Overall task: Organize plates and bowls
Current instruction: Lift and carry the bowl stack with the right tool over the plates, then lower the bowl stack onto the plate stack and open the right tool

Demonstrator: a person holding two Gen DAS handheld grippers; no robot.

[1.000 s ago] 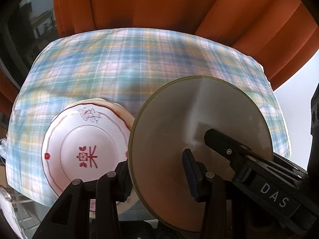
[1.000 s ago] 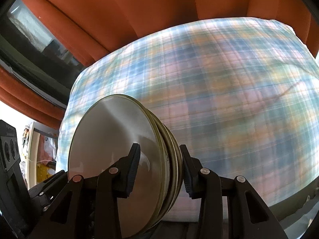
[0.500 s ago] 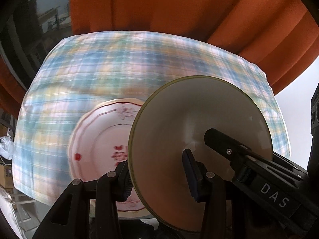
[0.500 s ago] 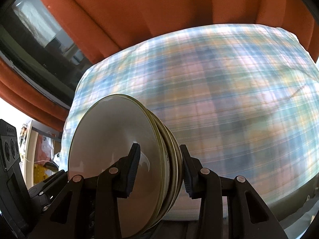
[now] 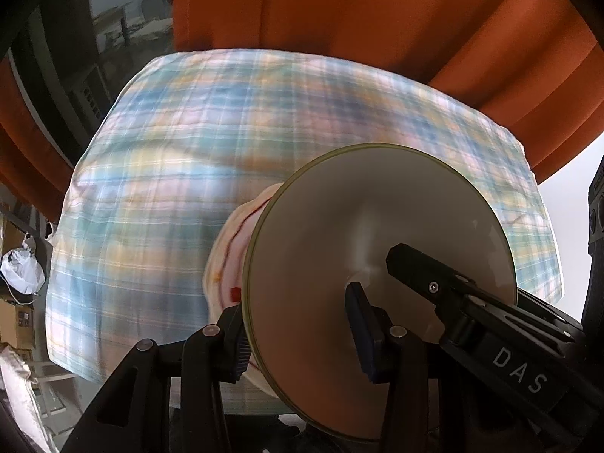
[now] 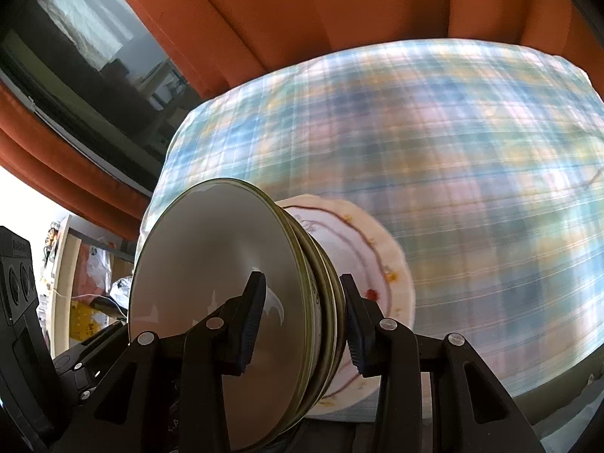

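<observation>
A stack of several beige bowls with olive rims [image 5: 377, 219] hangs tilted on edge above the plaid tablecloth [image 5: 226, 132]. My left gripper [image 5: 298, 309] is shut on its rim, one pad inside the top bowl and one outside. My right gripper [image 6: 302, 287] is shut on the opposite rim of the same bowl stack [image 6: 211, 249]; one of its fingers [image 5: 415, 264] shows inside the bowl in the left wrist view. A white plate with red trim [image 6: 362, 253] lies on the cloth right behind the bowls. In the left wrist view that plate [image 5: 230, 249] is mostly hidden.
Orange curtains [image 5: 377, 19] hang behind the table, and a dark window [image 6: 94, 56] lies at the far left. A white bag [image 5: 22, 268] and boxes stand beyond the table's left edge. The cloth [image 6: 472, 170] stretches bare to the right of the plate.
Both grippers carried the bowl stack sideways over the table. The white plate slid behind the bowls in the left wrist view and came into the right wrist view. Neither grip changed.
</observation>
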